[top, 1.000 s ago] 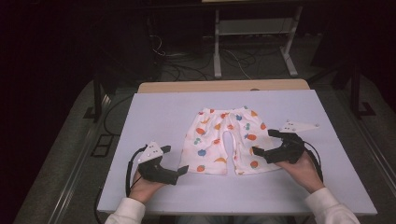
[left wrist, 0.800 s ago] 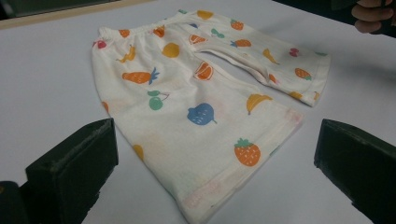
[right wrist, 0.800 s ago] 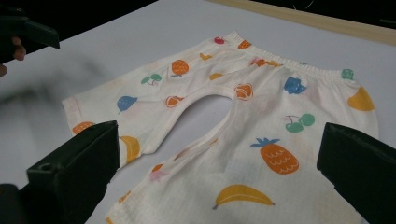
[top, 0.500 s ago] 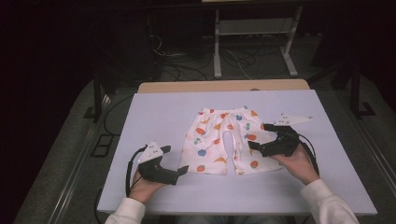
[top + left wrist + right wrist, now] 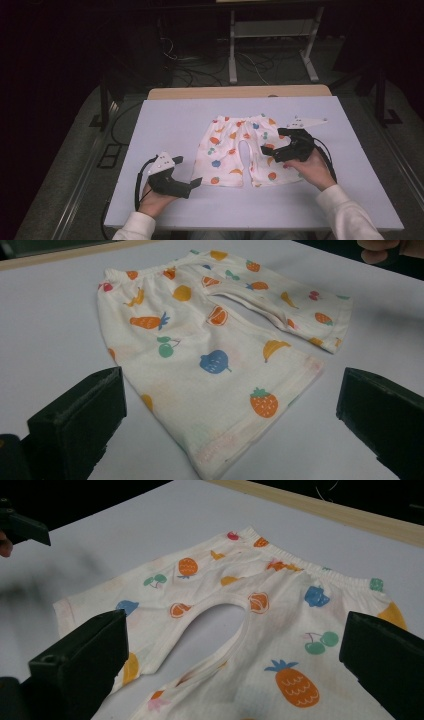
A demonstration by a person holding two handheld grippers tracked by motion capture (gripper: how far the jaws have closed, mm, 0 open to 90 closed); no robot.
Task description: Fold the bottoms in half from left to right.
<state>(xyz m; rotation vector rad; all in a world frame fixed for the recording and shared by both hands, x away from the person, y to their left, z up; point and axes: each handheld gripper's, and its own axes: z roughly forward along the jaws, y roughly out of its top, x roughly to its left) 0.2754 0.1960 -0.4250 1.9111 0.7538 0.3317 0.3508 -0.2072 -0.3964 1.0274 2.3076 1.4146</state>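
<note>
A pair of small white shorts (image 5: 240, 150) printed with coloured fruit lies flat on the white table (image 5: 175, 125), waistband at the far side. My left gripper (image 5: 196, 182) rests on the table just short of the hem of the left leg, jaws open and aimed at it. In the left gripper view that gripper (image 5: 230, 377) frames the hem of the shorts (image 5: 210, 350) with nothing between its jaws. My right gripper (image 5: 272, 142) hovers open over the right leg. In the right gripper view that gripper (image 5: 235, 622) looks across the crotch of the shorts (image 5: 280, 610).
A wooden strip (image 5: 240, 92) borders the table's far edge. Beyond it are floor cables (image 5: 185, 70) and a white metal stand (image 5: 272, 37). The left gripper's jaw (image 5: 22, 527) shows far off in the right gripper view. Bare tabletop lies left of and in front of the shorts.
My right gripper has moved left and forward from beside the shorts to over their right leg. The left gripper and the shorts have stayed put.
</note>
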